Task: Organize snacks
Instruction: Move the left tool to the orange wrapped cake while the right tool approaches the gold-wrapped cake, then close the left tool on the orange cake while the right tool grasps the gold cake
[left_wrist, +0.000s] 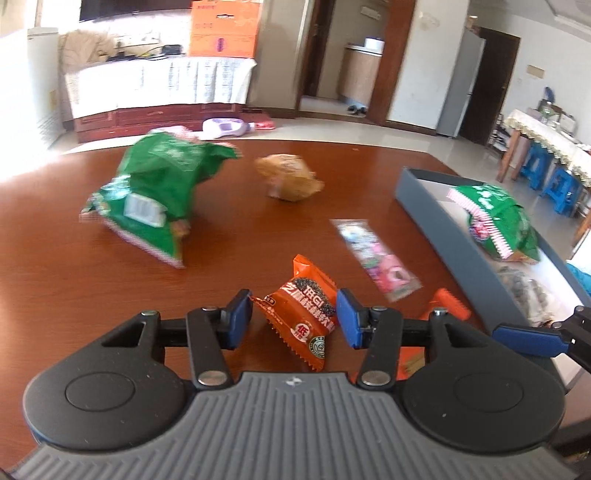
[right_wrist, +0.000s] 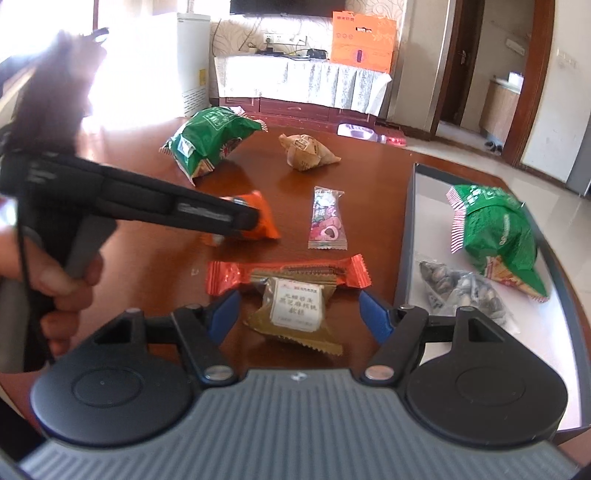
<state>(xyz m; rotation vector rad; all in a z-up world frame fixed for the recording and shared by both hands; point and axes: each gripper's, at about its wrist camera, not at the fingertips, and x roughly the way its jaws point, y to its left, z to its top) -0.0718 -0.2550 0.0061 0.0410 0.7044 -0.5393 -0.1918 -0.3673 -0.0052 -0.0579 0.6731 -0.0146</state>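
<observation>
Left gripper (left_wrist: 293, 317): jaws spread apart, one blue pad on either side of an orange sesame-snack packet (left_wrist: 301, 314), which lies on the table (left_wrist: 55, 295); the pads stand just beside the packet, and contact cannot be confirmed. In the right wrist view the same gripper reaches in from the left, its tip over that orange packet.

Right gripper (right_wrist: 297, 314): jaws released and wide, flanking a gold-brown packet with a white label (right_wrist: 293, 314) that lies flat on the table. No pad touches it.

Count of snacks on the table, taking the gold-brown packet as landmark:
- One long red-orange wrapper (right_wrist: 288, 275), touching the landmark's far edge and partly under it.
- One orange sesame-snack packet, beyond and to the left.
- One narrow clear packet with pink printing (right_wrist: 327, 218), beyond the red-orange wrapper.
- One tan pyramid-shaped packet (right_wrist: 304, 151), farther beyond, well apart.
- One large green bag (right_wrist: 208, 142), far and to the left, near the tan packet.

That gives six loose items.

Grey tray (right_wrist: 413, 221), to the right of the landmark, near it: it holds two items, namely one green bag with a red-and-white serrated edge (right_wrist: 495, 232) at mid-tray, and one clear bag of dark striped seeds (right_wrist: 458, 291) at the near end, touching the green bag.

Total visible: eight snack items, of which two are green bags.
</observation>
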